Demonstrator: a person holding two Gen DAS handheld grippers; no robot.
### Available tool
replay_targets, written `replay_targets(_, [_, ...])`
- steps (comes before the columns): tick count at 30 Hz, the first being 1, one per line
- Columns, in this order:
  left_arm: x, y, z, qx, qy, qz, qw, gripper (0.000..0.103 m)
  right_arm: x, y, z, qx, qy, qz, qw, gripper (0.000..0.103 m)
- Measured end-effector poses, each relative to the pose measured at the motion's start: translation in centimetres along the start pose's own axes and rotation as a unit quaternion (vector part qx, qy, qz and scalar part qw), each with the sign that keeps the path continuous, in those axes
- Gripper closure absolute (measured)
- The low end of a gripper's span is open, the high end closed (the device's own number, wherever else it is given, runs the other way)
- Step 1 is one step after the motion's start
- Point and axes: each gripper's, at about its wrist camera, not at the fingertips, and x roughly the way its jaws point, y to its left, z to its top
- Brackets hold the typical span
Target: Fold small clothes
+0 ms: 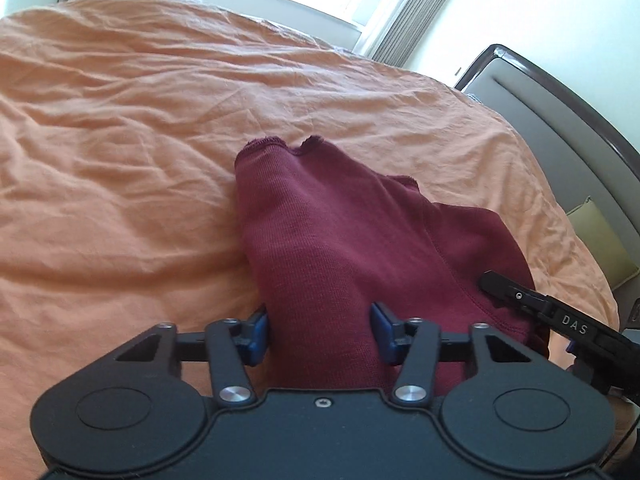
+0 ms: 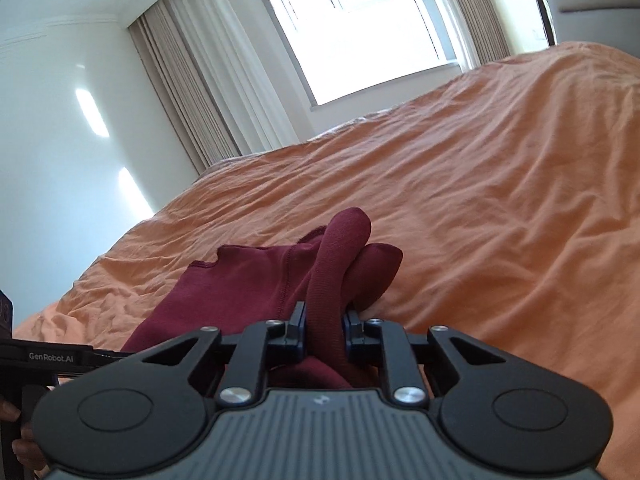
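Item: maroon garment (image 1: pixel 340 232), small knit, on orange bedspread (image 1: pixel 120 140), lying toward 5 o'clock in the left view.
Left gripper (image 1: pixel 320 332): pads set wide, cloth running between them; whether they pinch it cannot be told.
Right gripper (image 2: pixel 324 332): clamped on a rolled edge (garment bunched at 12 o'clock).
Progress: judged early; no flat fold visible, smoothing and folding remain.

Left tongs (image 1: pixel 320 332) parted wide; right tongs (image 2: pixel 324 334) pinched narrow.
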Motion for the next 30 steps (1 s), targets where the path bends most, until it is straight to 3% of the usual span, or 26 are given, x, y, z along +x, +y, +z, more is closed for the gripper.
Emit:
replay_targets(3, [-1.1, -0.1, 0.4, 0.004, -0.013, -0.007, 0.9999, 0.066, -0.3, 1.9, 0.8, -0.022, -0.019, 0.01, 1.0, 0.085])
replay_targets(7, [-3.1, -0.6, 1.2, 0.021, -0.042, -0.004, 0.9989, 0.069, 0.1, 4.4, 1.9, -0.035, -0.036, 0.035, 0.998, 0.086])
replay_targets(13, [-7.3, 0.8, 3.3, 0.028, -0.097, 0.03, 0.9945, 0.069, 3.3, 7.7, 3.1, -0.015, -0.039, 0.081, 0.996, 0.086])
replay_targets(19, [-9.3, 4.9, 4.7, 0.005, -0.115, 0.084, 0.9897, 0.069, 8.4, 11.1, 2.3, -0.02, -0.007, 0.099, 0.995, 0.086])
replay_targets(23, [-9.3, 7.3, 4.4, -0.008, -0.11, 0.111, 0.9876, 0.069, 9.9, 11.9, 1.1, -0.027, 0.011, 0.091, 0.995, 0.086])
replay_targets(30, [-8.4, 9.8, 2.7, -0.032, -0.103, 0.113, 0.9877, 0.064, 9.5, 10.4, -0.5, -0.006, 0.03, 0.045, 0.999, 0.084])
